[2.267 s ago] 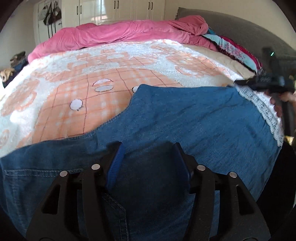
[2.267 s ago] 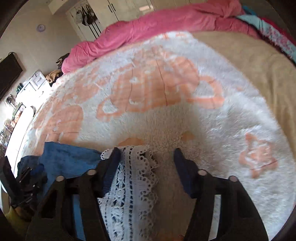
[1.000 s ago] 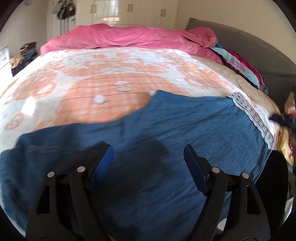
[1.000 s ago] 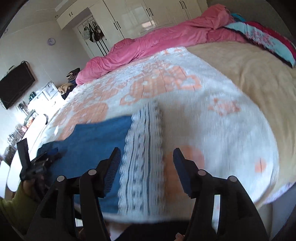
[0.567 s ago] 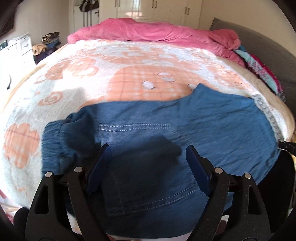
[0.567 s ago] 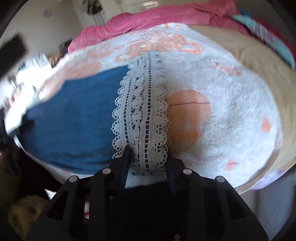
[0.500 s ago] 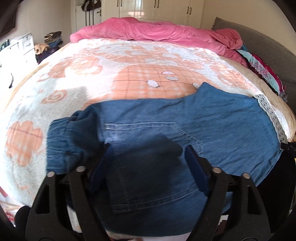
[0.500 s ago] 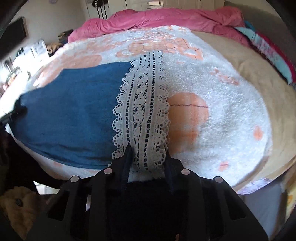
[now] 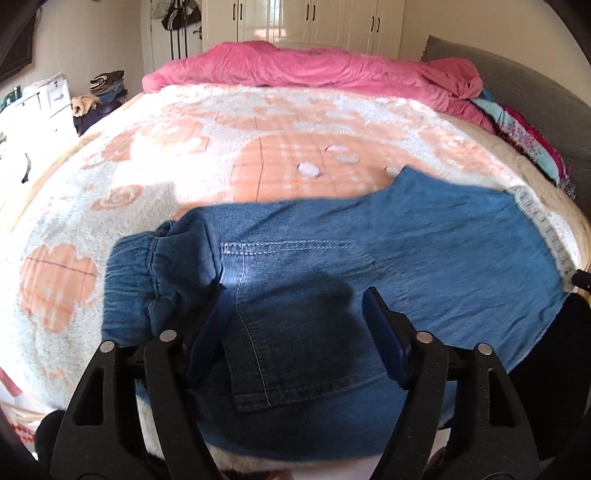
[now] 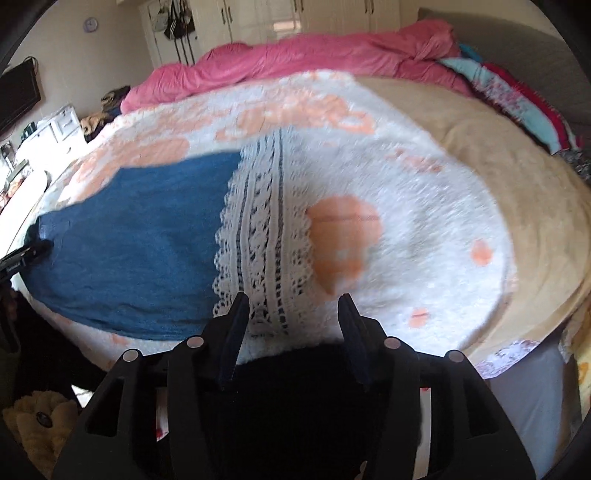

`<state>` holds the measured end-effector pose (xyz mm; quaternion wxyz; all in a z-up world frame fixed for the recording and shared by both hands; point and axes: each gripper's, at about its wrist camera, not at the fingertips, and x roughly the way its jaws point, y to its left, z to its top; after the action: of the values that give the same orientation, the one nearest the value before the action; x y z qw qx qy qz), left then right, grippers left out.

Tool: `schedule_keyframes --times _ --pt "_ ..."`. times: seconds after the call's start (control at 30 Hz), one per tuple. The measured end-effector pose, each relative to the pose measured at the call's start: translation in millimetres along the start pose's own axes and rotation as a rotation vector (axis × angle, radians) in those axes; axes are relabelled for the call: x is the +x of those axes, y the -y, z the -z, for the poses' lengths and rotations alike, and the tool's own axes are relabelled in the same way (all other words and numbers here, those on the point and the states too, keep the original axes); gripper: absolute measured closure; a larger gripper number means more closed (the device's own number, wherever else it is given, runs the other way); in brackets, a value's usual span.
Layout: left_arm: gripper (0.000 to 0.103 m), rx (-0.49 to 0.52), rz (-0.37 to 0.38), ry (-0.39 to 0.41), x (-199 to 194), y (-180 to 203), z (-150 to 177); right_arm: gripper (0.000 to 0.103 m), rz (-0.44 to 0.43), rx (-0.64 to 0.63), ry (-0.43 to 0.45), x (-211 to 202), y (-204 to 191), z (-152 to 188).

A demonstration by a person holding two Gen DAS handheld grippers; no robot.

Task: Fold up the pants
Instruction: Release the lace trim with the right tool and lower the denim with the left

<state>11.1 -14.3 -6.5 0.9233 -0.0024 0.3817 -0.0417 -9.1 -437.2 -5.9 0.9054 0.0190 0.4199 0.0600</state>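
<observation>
Left view: pants [image 9: 369, 258] lying flat across bed's near edge, waistband and back pocket [image 9: 280, 317] showing; left claw [image 9: 295, 325] gaping wide above pocket. Right view alone: lace hem [image 10: 262, 243], right claw [image 10: 293, 314] spread, gripping nothing. White-and-peach blanket [image 9: 184, 155] covering bed; pink duvet [image 9: 314, 70], wardrobes [image 9: 306, 18] behind.

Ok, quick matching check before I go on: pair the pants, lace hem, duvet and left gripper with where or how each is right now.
Things:
1. pants
2. lace hem
3. duvet
4. left gripper

States:
a. bunched along the bed's far edge
b. open above the back pocket
c. white trim at the leg end
d. spread flat on the blanket

Pairs: 1-d, 2-c, 3-a, 4-b
</observation>
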Motion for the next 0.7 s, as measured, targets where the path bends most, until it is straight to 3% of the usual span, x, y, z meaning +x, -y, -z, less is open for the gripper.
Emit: schedule_keyframes --times 0.13,0.23,0.47,0.57,0.7 --pt "0.029 0.032 0.027 0.048 -16.4 16.1 -8.1 0.045 -0.004 -0.025 0.089 -22.6 -14.5 -4.7" --pt "0.026 0.062 0.052 0.051 -18.4 33.7 -9.9 0.04 -0.04 -0.077 0.109 -21.2 -37.9 -12.2" --pt "0.024 0.153 0.072 0.017 -0.2 69.5 -4.6 0.036 -0.123 -0.208 0.081 12.7 -115.9 -39.6" --pt "0.023 0.173 0.053 0.008 10.7 76.0 -5.7 0.029 -0.135 -0.257 0.078 29.9 -144.5 -55.0" --pt "0.019 0.161 0.0 -0.042 26.8 63.0 0.2 0.029 -0.112 -0.27 0.017 64.9 -160.5 -66.5"
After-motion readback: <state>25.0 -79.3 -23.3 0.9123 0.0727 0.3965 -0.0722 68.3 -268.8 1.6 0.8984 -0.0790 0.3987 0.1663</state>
